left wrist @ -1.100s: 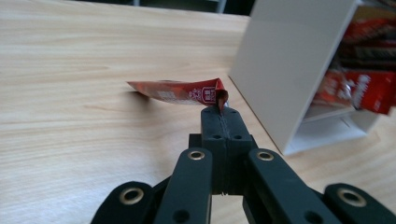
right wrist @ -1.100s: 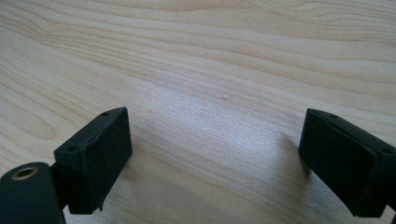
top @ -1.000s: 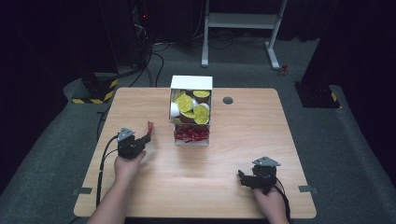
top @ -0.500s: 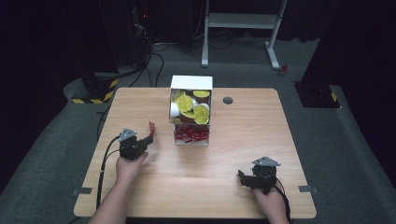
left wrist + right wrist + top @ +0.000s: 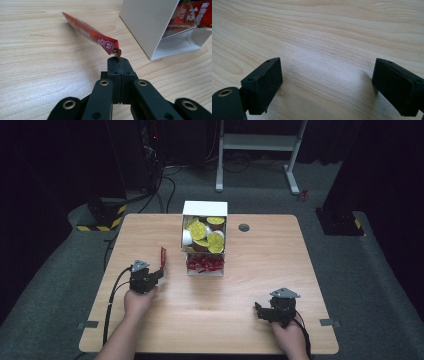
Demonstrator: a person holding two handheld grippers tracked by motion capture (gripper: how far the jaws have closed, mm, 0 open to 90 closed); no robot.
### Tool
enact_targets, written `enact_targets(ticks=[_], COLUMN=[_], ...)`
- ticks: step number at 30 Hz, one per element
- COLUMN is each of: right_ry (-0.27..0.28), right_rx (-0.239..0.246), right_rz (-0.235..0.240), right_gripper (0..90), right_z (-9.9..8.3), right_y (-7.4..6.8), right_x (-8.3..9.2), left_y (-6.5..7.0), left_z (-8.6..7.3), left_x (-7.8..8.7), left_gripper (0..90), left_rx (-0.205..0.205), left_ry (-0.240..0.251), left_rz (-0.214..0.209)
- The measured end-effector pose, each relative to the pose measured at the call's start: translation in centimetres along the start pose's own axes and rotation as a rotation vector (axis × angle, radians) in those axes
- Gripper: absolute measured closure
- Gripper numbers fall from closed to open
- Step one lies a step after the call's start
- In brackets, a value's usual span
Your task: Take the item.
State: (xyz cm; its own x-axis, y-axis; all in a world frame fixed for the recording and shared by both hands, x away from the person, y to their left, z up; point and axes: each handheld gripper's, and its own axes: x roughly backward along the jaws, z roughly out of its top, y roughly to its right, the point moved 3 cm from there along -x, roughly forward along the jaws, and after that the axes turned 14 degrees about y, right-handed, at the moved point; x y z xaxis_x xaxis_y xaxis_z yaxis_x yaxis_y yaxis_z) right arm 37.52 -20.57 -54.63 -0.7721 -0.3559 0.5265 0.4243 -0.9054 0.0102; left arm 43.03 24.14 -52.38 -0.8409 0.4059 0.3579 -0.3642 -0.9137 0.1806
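My left gripper (image 5: pixel 119 59) is shut on the end of a long red sachet (image 5: pixel 87 34), which sticks out over the table toward the white box (image 5: pixel 147 23). From above, the red sachet (image 5: pixel 162 256) stands up from the left gripper (image 5: pixel 159 272) at the table's left. The white box (image 5: pixel 205 210) at centre holds yellow-lidded cups (image 5: pixel 207 236) above and more red sachets (image 5: pixel 204 264) in its lower tray. My right gripper (image 5: pixel 259 310) rests at the front right with its jaws wide apart; in the right gripper view the right gripper (image 5: pixel 327 82) has bare wood between its pads.
A small dark round grommet (image 5: pixel 244 227) sits in the wooden table (image 5: pixel 280 260) behind the box's right side. Cables trail from both grippers off the front edge. A white frame (image 5: pixel 260 142) and dark equipment stand on the floor beyond the table.
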Motion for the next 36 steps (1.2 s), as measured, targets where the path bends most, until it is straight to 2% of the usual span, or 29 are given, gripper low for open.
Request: enact_targets(ticks=[3,7,11,15,18,23,26,28,32,36], right_ry=[-0.001,-0.001,-0.001,-0.001,-0.001,0.0,0.0,-0.001,-0.001,-0.001], right_rx=[-0.003,0.001,0.001,0.0,0.0,0.001,0.001,0.0,-0.002,-0.002], right_rz=[0.0,0.0,0.0,0.001,0.001,0.001,0.0,0.001,0.001,0.0], right_gripper=[9.4,9.4,9.3,9.4,9.4,9.4,9.4,9.4,9.4,9.4], right_z=[0.0,0.0,0.0,0.0,0.0,0.0,0.0,0.0,0.0,0.0], right_y=[0.0,0.0,0.0,0.0,0.0,0.0,0.0,0.0,0.0,0.0], right_x=[0.0,0.0,0.0,0.0,0.0,0.0,0.0,0.0,0.0,0.0], left_y=[0.1,0.1,0.1,0.0,-0.1,0.2,0.5,0.6,0.6,0.5], left_z=[0.1,0.3,0.5,0.7,0.7,0.8,0.7,0.8,1.1,1.1], left_x=[0.2,0.6,0.8,0.9,1.0,1.2,1.1,1.0,1.0,1.2], left_gripper=[85.6,74.7,66.5,59.7,52.1,48.1,46.9,45.6,37.6,34.5], left_rx=[-0.008,-0.009,-0.027,-0.024,-0.044,-0.049,-0.073,-0.069,-0.034,-0.044], left_ry=[-0.002,-0.005,-0.007,-0.004,-0.022,-0.033,-0.059,-0.057,-0.033,-0.028], left_rz=[-0.001,0.011,0.035,0.052,0.077,0.05,0.042,0.032,0.061,0.067])
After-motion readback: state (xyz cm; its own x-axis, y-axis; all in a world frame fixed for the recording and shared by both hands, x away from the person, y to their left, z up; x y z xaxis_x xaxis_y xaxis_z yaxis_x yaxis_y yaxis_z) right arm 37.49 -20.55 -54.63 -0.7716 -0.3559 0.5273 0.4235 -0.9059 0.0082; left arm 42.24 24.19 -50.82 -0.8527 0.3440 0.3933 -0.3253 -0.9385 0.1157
